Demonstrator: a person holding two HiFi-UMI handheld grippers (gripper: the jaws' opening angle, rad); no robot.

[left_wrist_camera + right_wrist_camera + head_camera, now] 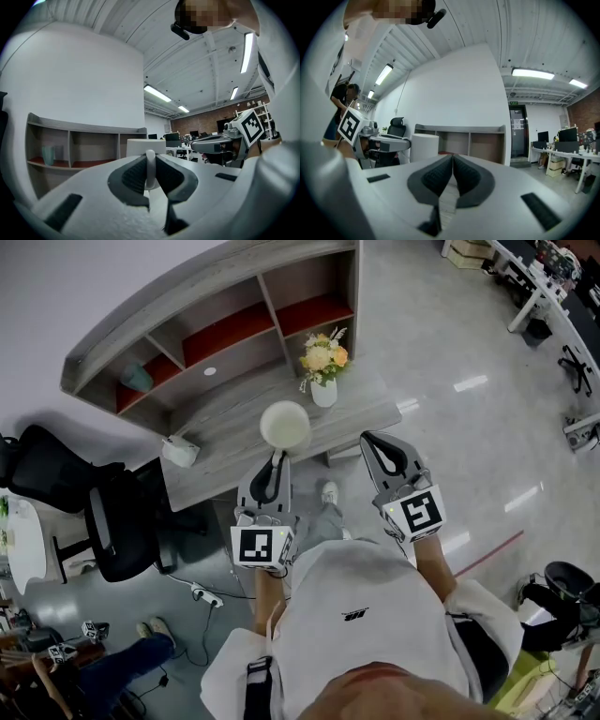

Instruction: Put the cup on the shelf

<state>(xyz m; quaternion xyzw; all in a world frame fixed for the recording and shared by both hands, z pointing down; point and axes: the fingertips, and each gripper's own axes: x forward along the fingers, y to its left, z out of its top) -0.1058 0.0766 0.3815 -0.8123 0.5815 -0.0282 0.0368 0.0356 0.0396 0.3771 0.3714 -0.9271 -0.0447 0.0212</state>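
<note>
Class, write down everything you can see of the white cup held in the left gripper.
The white cup is plain, round and smooth, ceramic by its look, its inside pale. It stands upright, mouth up, over the grey wooden desk. Its thin handle is pinched between the dark ribbed fingers of the left gripper. Whether its base rests on the desk cannot be told.

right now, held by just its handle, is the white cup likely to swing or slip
The cup looks rigid, probably ceramic, so likely fragile if knocked. The left gripper pinches only its thin handle, so it may pivot or slip.
</note>
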